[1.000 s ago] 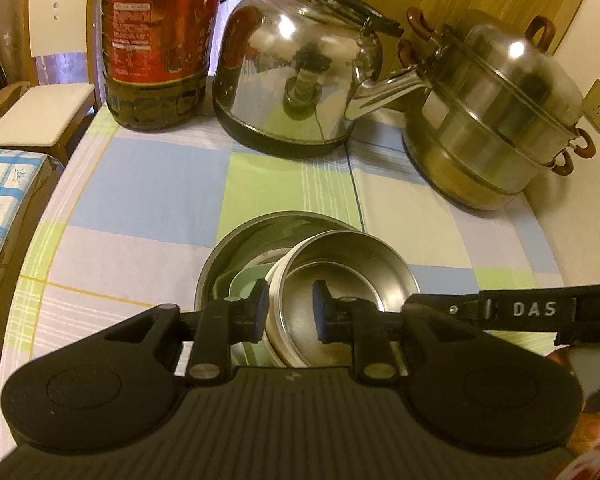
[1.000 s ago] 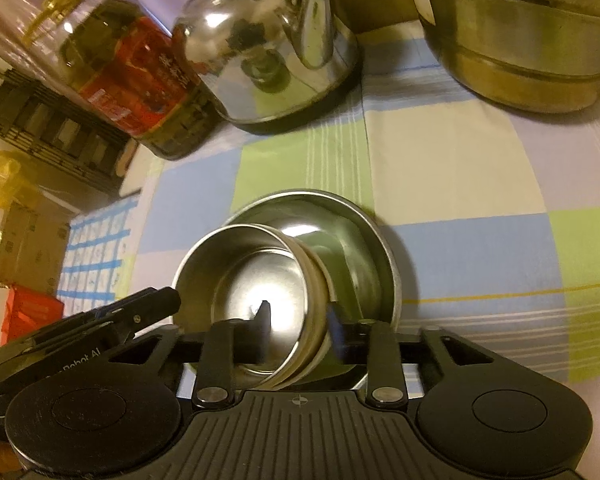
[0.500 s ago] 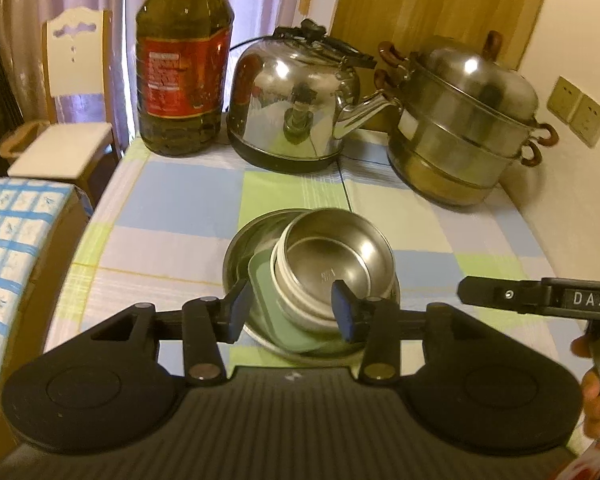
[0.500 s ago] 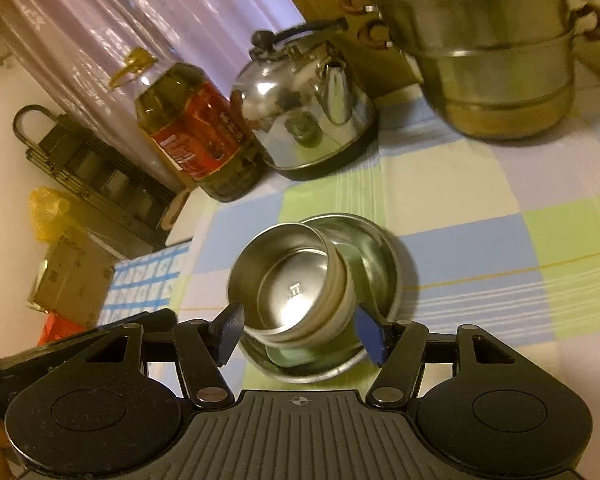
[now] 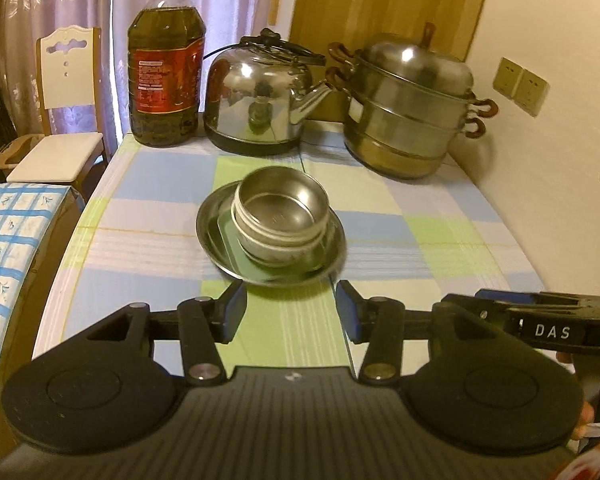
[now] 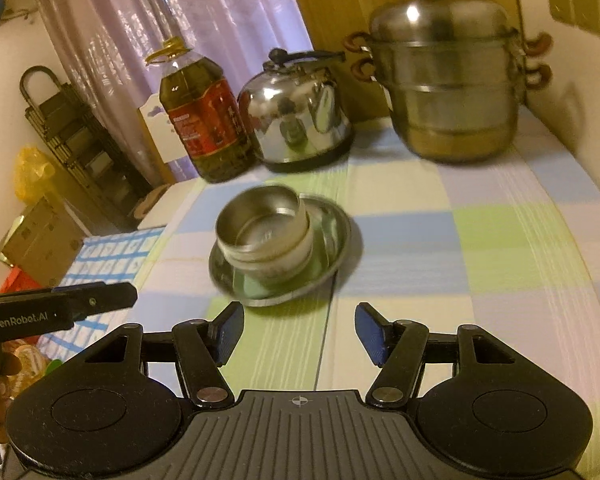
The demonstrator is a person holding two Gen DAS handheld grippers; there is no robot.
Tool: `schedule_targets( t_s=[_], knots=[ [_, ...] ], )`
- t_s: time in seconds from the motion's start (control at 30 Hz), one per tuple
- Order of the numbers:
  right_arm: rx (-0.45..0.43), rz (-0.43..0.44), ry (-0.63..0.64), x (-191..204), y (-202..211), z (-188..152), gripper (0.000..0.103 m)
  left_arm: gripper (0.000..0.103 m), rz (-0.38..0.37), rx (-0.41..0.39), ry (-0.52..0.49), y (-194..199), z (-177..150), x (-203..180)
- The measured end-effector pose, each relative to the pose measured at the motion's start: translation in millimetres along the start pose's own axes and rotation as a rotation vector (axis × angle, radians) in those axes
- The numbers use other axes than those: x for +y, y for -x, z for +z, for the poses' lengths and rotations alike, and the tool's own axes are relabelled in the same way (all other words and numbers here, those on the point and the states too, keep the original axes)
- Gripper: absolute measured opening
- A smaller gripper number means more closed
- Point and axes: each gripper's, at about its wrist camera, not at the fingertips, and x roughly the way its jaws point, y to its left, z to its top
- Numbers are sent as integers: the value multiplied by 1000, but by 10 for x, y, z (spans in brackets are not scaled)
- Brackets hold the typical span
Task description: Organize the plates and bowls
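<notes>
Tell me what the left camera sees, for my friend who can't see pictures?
A shiny steel bowl sits nested in a pale bowl on a green tray inside a round steel plate. The left gripper is open and empty in front. Behind stand an oil bottle, kettle and steamer pot.

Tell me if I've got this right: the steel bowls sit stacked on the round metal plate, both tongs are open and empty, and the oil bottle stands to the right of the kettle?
Nearly. The oil bottle stands left of the kettle, as the left wrist view shows. The steel bowls do sit stacked on the round metal plate, and the left tongs and right tongs are open and empty.
</notes>
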Motion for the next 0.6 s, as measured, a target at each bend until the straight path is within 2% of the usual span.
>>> schedule_targets(
  t_s=[0.37,0.6],
  knots=[
    [29,-17,-36,-18,524,-449,62,45,65,25,-18,446,-510,-326],
    [43,-10,-35,11,700,-630,62,45,99,20,-2,735,-795,-427]
  ],
)
